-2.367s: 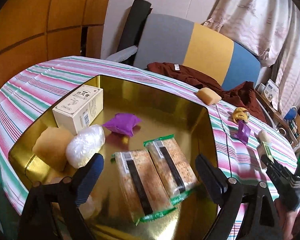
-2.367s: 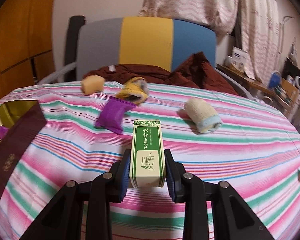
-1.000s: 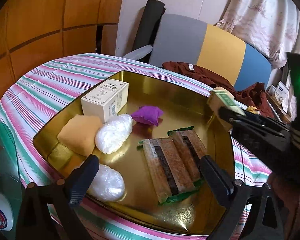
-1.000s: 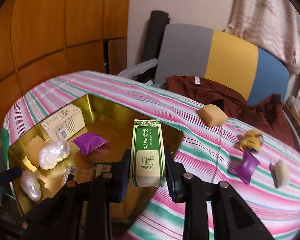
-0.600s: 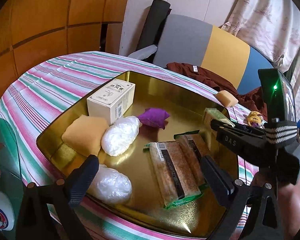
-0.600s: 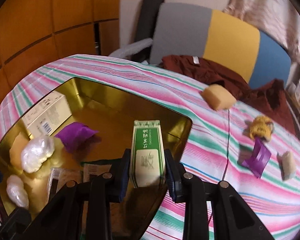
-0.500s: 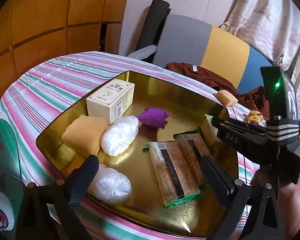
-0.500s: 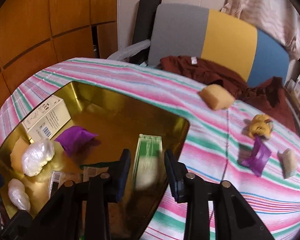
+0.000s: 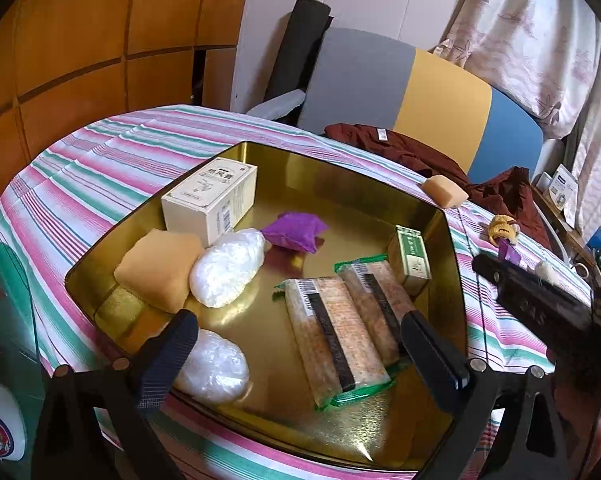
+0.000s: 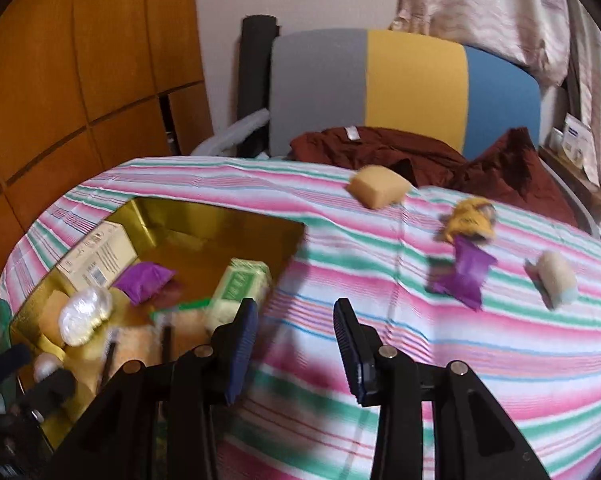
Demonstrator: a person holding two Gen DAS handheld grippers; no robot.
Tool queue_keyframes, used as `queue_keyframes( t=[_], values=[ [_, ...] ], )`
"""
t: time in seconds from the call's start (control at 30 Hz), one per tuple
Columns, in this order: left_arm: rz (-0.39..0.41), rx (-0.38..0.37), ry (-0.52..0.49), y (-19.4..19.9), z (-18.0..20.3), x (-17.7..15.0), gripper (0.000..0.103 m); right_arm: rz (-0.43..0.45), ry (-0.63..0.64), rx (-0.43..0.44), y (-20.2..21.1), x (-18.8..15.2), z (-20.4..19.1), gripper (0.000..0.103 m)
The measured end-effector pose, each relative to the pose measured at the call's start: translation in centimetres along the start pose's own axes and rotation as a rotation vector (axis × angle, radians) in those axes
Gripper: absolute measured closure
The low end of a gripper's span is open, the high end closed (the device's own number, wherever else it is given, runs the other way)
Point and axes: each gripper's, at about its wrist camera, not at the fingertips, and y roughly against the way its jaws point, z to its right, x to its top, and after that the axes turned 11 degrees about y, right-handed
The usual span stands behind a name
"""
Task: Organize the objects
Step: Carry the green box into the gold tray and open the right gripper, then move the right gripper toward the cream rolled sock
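Observation:
A gold tray (image 9: 452, 248) sits on the striped tablecloth. A green and white box (image 9: 410, 258) lies in its right side, next to two cracker packs (image 9: 340, 328). The tray also holds a white carton (image 9: 210, 200), a purple pouch (image 9: 294, 236), a tan sponge (image 9: 160, 268) and two white bags (image 9: 228, 266). My left gripper (image 9: 296, 354) is open and empty above the tray's near edge. My right gripper (image 10: 296, 344) is open and empty, just right of the tray (image 10: 288, 240) and apart from the green box (image 10: 240, 284).
On the cloth right of the tray lie a tan sponge (image 10: 378, 192), a yellow pouch (image 10: 470, 220), a purple packet (image 10: 466, 278) and a rolled cloth (image 10: 556, 278). A chair with a dark red garment (image 10: 420, 156) stands behind the table.
My right gripper carried the green box from the cloth to the tray, opened and let it go there. It has since drawn back to the right. The left gripper stayed open.

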Motion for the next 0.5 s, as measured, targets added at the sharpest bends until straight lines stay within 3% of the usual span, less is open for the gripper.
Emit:
queue_keyframes(
  t=[0.23,0.5],
  values=[
    [0.016,-0.05,-0.027,0.8,1.2,-0.6,0.0,-0.074,-0.056,-0.037,0.1,-3.1,3.0,0.064],
    [0.013,-0.089,-0.045,1.6,2.5,-1.1,0.0,-0.103,-0.082,-0.094,1.0,-4.9,5.6,0.064]
  ],
)
